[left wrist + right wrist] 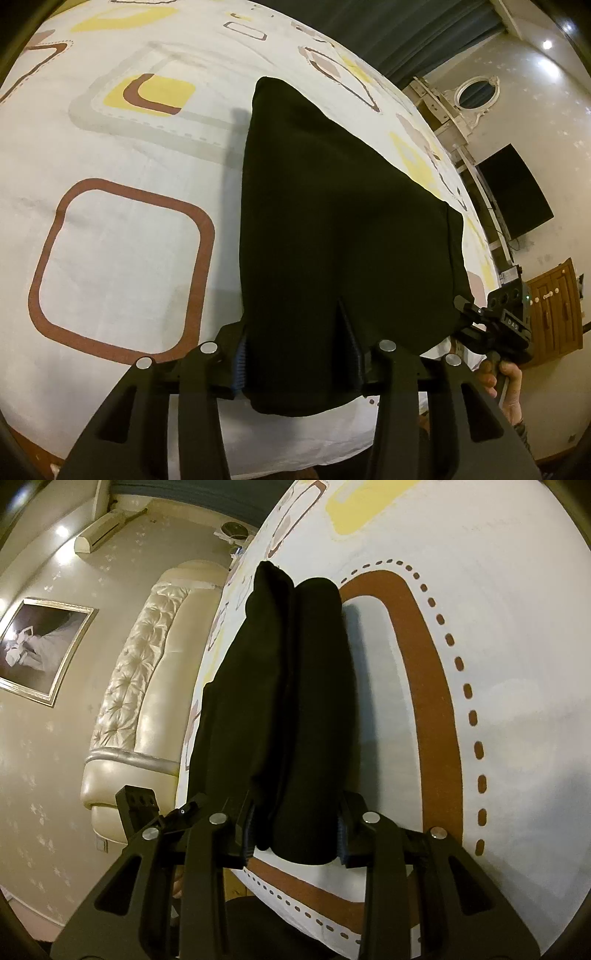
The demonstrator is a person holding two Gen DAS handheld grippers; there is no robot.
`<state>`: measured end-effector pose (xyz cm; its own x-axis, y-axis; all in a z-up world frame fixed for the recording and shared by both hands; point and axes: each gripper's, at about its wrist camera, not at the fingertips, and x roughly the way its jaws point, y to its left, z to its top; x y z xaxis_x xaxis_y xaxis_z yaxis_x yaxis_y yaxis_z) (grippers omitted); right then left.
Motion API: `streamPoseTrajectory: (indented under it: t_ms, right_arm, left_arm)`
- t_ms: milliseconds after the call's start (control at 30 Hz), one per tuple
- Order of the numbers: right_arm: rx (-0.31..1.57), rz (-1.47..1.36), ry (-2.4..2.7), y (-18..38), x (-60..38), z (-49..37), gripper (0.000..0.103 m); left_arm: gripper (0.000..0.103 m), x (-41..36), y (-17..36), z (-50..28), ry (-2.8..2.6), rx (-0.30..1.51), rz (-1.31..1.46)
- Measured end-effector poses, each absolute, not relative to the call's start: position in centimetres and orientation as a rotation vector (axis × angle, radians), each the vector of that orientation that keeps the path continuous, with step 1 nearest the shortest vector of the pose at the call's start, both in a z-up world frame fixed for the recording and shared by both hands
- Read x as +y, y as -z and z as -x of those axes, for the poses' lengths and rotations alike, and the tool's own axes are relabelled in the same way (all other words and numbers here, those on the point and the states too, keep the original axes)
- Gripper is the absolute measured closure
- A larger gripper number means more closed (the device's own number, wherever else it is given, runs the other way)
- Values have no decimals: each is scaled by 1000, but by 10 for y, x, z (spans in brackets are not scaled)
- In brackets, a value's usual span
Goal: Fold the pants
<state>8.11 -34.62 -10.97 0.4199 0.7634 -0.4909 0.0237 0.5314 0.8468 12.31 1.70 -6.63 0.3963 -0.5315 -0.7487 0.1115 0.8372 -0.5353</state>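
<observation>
left gripper clamps pants | right gripper clamps pants | bed near edge | risk: uneven lift skews fold

Black grippers, silver screws

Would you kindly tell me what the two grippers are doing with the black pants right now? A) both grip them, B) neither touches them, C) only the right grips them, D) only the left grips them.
A: the left gripper has the pants between its fingers, and the right gripper clamps the bunched fabric too, over the bed sheet.
</observation>
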Motion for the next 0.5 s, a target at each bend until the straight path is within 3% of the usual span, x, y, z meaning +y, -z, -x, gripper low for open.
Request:
streamPoseTrajectory:
  t_ms: [500]
  right_arm:
    - [1033,-934,-559,115,-350,-78,71]
  left_arm:
    - [58,12,67,-117,428,1086,442]
